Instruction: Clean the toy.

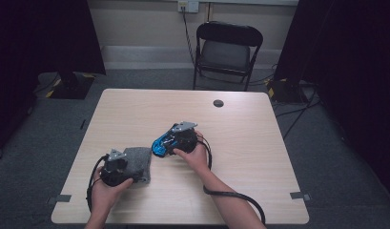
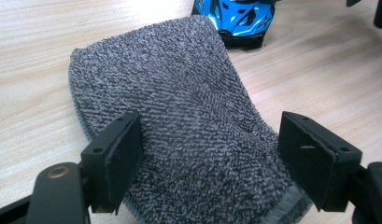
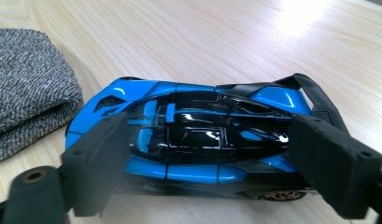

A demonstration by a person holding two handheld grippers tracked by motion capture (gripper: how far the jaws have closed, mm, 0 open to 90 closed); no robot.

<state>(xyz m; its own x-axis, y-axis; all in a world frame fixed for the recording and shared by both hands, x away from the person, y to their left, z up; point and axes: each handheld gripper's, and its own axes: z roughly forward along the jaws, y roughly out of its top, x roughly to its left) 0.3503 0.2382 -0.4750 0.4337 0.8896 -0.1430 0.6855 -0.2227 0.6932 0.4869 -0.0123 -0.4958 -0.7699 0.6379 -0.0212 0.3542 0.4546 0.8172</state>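
A: Where does the blue toy sports car sit right now?

B: On the counter, lying lengthwise between the spread fingers of the right gripper. In the right gripper view one finger stands at each end of the car, and I can't make out either pad pressing on it, so I'd call it bracketed rather than pinched.

A: And the folded grey towel?

B: Flat on the counter under the left gripper, whose fingers are spread wide over the towel's near end, one toward each edge. They hover over or rest on the pile; nothing is squeezed between them.

A: Why are the two things so close?

B: The car's nose lies just beside the towel's far corner. My guess is that the car gets wiped, or parked on the cloth, so keeping them near each other saves reaching.

A: How are the hands posed?

B: Both forearms come in from the near edge. The left hand cups its gripper from behind, pointing it ahead and down at the towel. The right hand angles its gripper inward, toward the left hand, low over the car.
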